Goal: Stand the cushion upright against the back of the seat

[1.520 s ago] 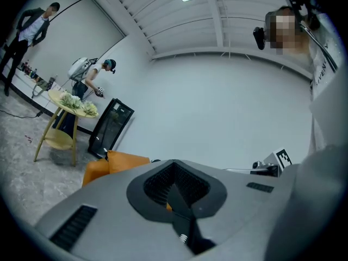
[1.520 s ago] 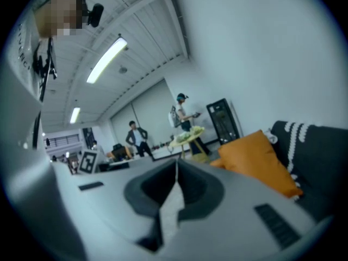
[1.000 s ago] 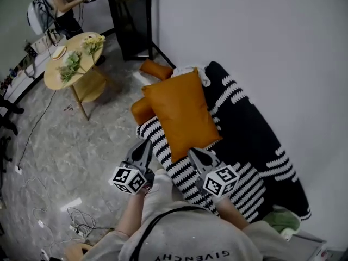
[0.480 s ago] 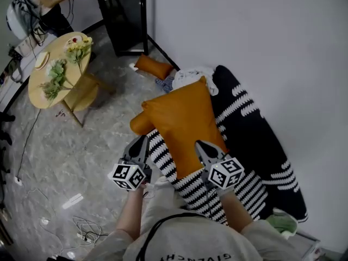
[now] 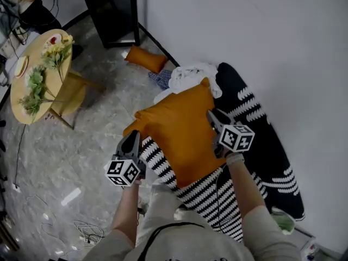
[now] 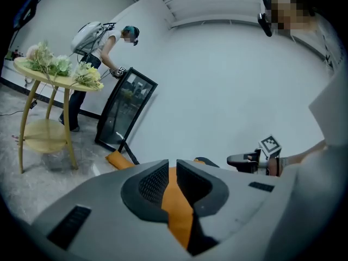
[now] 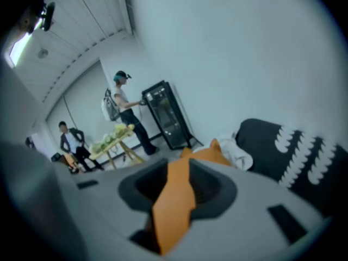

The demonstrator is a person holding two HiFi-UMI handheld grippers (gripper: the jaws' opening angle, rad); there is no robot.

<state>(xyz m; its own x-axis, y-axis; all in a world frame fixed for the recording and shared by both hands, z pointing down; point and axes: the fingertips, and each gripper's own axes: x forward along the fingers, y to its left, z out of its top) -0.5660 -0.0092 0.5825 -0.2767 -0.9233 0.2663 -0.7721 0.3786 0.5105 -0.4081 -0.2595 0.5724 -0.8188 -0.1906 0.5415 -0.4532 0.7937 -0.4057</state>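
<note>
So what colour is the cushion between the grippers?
The cushion is plain orange, clearest in the head view.

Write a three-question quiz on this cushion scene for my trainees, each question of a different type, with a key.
1. True or false: the orange cushion lies flat on the floor.
2. Multiple choice: what lies at the far end of the striped seat? A) a white cloth B) a book C) a lamp
3. Short answer: which has cushion fabric between its jaws: the left gripper, the right gripper, or both?

Key
1. False: it is held up over the seat.
2. A
3. Both; their jaws have just been opening slightly, with the fabric between them.
</note>
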